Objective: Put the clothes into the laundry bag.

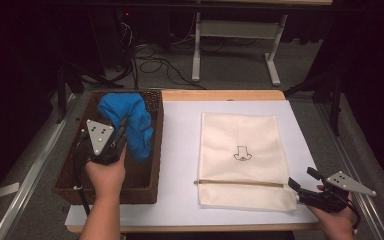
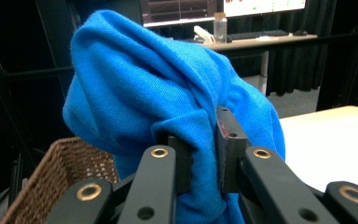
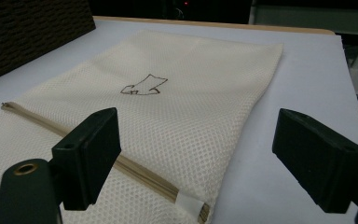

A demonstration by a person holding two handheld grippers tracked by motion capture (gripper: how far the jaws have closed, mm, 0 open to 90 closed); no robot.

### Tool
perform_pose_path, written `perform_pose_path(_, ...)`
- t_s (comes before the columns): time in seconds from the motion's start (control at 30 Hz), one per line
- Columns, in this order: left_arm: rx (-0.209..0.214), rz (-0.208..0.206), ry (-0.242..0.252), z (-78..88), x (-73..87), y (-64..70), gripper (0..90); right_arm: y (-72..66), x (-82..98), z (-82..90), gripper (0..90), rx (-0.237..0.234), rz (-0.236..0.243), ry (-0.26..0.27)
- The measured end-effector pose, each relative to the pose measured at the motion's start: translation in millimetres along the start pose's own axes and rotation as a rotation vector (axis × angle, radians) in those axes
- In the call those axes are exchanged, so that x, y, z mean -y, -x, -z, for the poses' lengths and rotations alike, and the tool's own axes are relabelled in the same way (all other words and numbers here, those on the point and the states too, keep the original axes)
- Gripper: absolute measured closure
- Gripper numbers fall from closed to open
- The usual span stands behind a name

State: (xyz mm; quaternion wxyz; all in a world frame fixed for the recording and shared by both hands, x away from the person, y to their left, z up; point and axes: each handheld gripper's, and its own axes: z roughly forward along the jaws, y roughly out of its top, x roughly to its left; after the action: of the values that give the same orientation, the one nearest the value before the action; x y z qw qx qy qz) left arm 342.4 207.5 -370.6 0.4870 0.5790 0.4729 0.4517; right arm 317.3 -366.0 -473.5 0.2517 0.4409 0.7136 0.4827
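Observation:
A bright blue cloth (image 1: pixel 130 120) hangs bunched over a brown wicker basket (image 1: pixel 70 165) at the table's left. My left gripper (image 1: pixel 123 128) is shut on a fold of it. In the left gripper view the blue cloth (image 2: pixel 158 84) is pinched between the left gripper (image 2: pixel 205 140) pads, above the basket's rim (image 2: pixel 70 158). A cream mesh bag (image 1: pixel 240 150) with a small drawn figure lies flat at the right, its zipper (image 1: pixel 240 183) running near the front edge. My right gripper (image 1: pixel 296 191) stands open at the zipper's right end. From the right gripper (image 3: pixel 196 135) the mesh bag (image 3: pixel 168 93) and zipper (image 3: pixel 121 163) lie just below and ahead of it.
A white sheet (image 1: pixel 180 150) covers the wooden table (image 1: pixel 220 95). Behind the table are white desk legs (image 1: pixel 196 55) and loose cables (image 1: pixel 155 62) on the floor. A far desk (image 2: pixel 261 42) carries a bottle (image 2: pixel 220 27) and monitors.

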Motion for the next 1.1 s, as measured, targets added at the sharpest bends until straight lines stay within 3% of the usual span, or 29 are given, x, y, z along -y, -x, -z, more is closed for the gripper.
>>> perform_pose_path(0.2,0.023,0.001,0.016,0.2,-13.0,9.2,79.7,-0.7,0.9,0.9,16.7,-0.006,0.006,0.002)
perform_pose_path(0.37,0.052,-0.006,0.026,-1.5,-19.6,24.3,79.7,-3.4,-1.6,5.0,16.8,0.003,0.019,0.023)
perform_pose_path(0.6,0.110,-0.003,0.050,-6.3,-28.8,49.7,79.7,-3.4,-1.6,3.1,16.8,-0.006,0.025,0.012)
perform_pose_path(0.93,0.203,-0.005,0.059,-15.6,-26.2,90.0,79.7,-5.5,-0.9,1.4,16.8,-0.012,0.037,0.002)
perform_pose_path(1.1,0.260,0.018,0.062,-17.9,-20.7,108.4,79.7,-5.8,-1.1,-0.4,17.4,-0.015,0.041,0.001)
